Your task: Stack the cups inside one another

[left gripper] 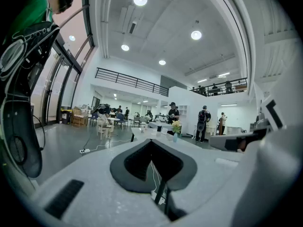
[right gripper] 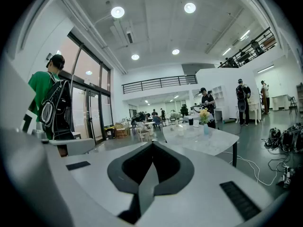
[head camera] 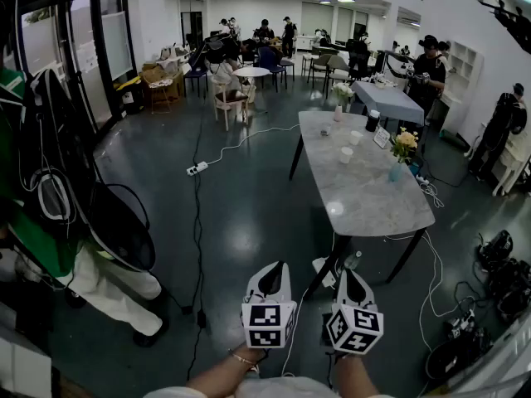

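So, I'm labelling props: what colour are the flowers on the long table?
Yellow flowers; the head view shows them best.

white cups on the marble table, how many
2. One white cup stands beside the small sign, the other white cup just nearer the camera. A small pale thing left of them may be a third; too far to tell.
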Demonstrator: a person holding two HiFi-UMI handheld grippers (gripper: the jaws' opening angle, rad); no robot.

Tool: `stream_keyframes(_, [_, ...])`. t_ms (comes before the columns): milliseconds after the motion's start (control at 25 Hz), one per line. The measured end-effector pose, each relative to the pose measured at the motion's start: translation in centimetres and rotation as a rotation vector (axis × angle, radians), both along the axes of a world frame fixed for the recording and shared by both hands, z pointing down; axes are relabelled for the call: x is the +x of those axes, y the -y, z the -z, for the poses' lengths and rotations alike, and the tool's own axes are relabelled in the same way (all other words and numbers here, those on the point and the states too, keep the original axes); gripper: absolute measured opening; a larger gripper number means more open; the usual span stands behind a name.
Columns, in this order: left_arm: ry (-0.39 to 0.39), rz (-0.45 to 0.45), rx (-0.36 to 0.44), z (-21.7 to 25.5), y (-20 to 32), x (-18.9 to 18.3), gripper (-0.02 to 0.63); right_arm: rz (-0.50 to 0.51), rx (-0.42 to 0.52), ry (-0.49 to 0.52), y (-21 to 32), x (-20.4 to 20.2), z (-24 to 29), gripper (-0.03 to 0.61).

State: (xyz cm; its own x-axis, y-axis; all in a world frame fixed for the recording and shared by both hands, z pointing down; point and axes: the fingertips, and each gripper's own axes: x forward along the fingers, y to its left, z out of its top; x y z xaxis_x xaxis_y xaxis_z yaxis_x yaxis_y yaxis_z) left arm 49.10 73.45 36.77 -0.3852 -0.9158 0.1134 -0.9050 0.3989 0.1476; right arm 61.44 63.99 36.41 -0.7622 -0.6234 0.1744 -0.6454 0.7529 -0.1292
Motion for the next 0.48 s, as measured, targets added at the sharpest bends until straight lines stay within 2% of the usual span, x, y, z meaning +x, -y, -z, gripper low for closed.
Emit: stream_keyframes(480, [0.016,-0.003,-0.008,-0.3,1.2,-3.1,-0.003,-0.002,-0.015,0.017,1.2,-2.9,-0.6,0.006])
